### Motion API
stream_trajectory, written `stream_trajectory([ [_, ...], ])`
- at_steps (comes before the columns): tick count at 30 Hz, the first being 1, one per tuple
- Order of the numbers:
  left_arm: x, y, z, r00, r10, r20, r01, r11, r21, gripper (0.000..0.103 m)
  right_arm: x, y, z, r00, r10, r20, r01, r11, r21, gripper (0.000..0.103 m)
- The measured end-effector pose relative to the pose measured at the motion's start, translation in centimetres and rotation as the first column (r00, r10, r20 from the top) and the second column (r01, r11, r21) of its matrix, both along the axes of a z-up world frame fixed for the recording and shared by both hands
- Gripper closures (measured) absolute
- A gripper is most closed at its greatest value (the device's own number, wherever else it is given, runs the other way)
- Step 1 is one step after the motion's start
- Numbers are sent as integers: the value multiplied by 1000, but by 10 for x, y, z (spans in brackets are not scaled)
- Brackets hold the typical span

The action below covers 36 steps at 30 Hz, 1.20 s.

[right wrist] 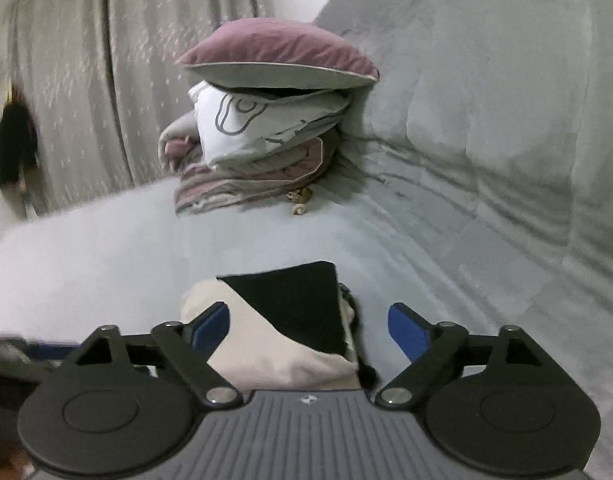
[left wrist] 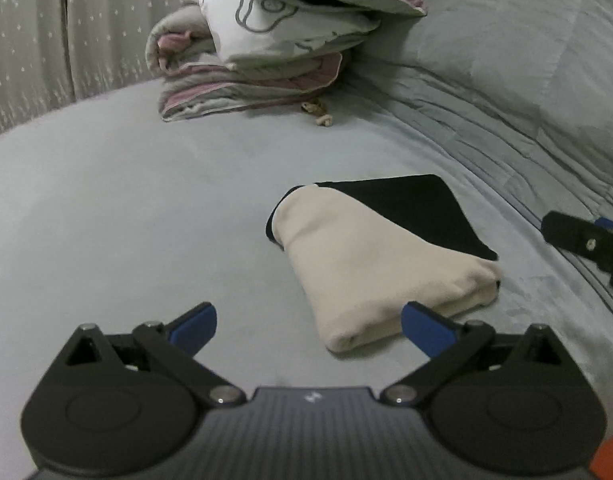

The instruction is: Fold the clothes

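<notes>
A folded cream and black garment [left wrist: 370, 256] lies on the grey bed sheet [left wrist: 126, 220]. My left gripper [left wrist: 308, 330] stands open just in front of the garment's near end, its blue pads [left wrist: 424, 330] clear of the cloth. In the right wrist view the same garment [right wrist: 290, 332] lies beneath and ahead of my right gripper [right wrist: 308, 330], which is open with nothing pinched between its pads. The right gripper's black finger [left wrist: 586, 240] shows at the right edge of the left wrist view.
A pile of folded bedding and pillows [left wrist: 266, 40] sits at the far end of the bed, topped by a mauve cushion [right wrist: 278, 52]. A grey quilt [left wrist: 526, 60] rises along the right side. Patterned curtains [right wrist: 86, 80] hang behind. A small beige object [left wrist: 320, 114] lies by the pile.
</notes>
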<state>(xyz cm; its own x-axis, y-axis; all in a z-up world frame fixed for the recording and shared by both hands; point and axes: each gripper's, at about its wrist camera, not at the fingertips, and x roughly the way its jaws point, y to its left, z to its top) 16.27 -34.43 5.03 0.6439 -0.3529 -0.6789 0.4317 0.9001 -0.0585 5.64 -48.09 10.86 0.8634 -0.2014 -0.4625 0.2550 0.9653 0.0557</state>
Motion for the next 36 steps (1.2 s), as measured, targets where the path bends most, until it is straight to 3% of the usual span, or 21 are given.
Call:
stream_trajectory([
  [4, -23, -4, -4, 999, 15, -42, -15, 1000, 11, 0, -18, 14, 5, 1000, -20, -15, 18, 996, -91, 3],
  [9, -22, -4, -25, 988, 25, -151, -31, 999, -41, 0, -22, 22, 7, 995, -70, -74, 62, 992, -113, 0],
  [16, -15, 16, -27, 986, 65, -151, -71, 997, -29, 0, -8, 38, 4, 982, -129, -141, 101, 976, -194, 0],
  [20, -19, 20, -23, 990, 79, -115, -77, 997, 27, 0, -2, 51, -2, 972, -140, -188, 87, 960, -267, 0],
  [36, -21, 17, -24, 994, 59, -95, -53, 997, 62, 0, 6, 55, -5, 961, -173, -214, 99, 943, -319, 0],
])
